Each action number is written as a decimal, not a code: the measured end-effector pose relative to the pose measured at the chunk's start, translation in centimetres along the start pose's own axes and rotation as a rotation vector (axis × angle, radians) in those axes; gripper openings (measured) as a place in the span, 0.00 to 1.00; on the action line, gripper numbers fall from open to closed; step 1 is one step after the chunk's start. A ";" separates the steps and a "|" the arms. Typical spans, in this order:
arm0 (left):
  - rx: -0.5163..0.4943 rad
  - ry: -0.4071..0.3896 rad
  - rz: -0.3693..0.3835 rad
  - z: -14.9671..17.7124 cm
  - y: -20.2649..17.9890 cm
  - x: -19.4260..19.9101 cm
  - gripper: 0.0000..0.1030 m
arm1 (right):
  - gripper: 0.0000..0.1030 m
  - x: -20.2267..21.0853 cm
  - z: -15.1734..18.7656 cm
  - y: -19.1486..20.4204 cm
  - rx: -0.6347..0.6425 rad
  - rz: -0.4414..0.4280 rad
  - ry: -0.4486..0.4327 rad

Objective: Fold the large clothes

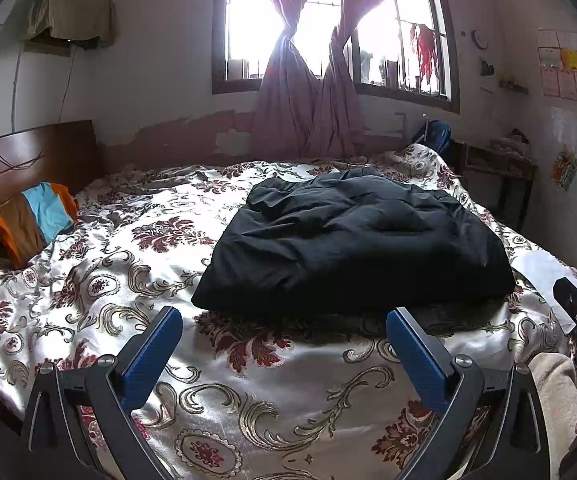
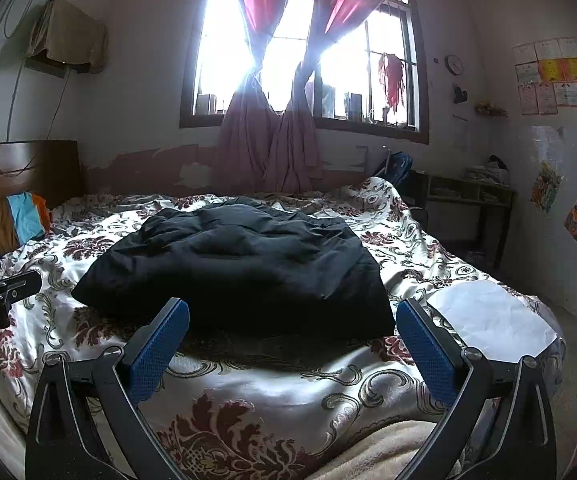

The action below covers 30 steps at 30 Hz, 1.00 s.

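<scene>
While both tools gape, black garment (image 1: 352, 244) hides its shape.

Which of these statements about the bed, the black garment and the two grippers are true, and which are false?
1. The black garment lies on the floral bedspread. True.
2. The left gripper is shut on the garment. False: its jaws are wide open and hold nothing.
3. The right gripper is open, on the near side of the garment. True.
4. The curtains hang loose across the whole window. False: each is tied in the middle.
5. A white sheet of paper lies on the bed's right corner. True.
</scene>
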State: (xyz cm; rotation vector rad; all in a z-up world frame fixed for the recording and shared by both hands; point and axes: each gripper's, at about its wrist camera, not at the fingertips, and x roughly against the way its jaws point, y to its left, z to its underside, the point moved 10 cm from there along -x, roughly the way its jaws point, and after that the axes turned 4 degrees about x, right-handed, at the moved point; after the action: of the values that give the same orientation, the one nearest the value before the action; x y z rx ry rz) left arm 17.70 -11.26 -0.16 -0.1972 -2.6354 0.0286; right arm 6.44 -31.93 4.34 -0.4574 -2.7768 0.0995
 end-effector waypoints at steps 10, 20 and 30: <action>-0.001 0.001 0.000 0.1 0.2 0.0 1.00 | 0.99 0.0 0.0 0.0 -0.001 0.001 0.002; -0.001 0.002 0.002 0.3 0.1 -0.1 1.00 | 0.99 0.0 0.0 0.0 -0.001 0.001 0.003; 0.001 0.004 0.002 0.3 0.2 -0.1 1.00 | 0.99 0.0 0.0 0.1 -0.001 0.001 0.002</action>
State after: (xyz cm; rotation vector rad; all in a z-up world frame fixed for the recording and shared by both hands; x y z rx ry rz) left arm 17.67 -11.12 -0.46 -0.1999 -2.6315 0.0298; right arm 6.44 -31.86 4.33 -0.4585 -2.7746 0.0970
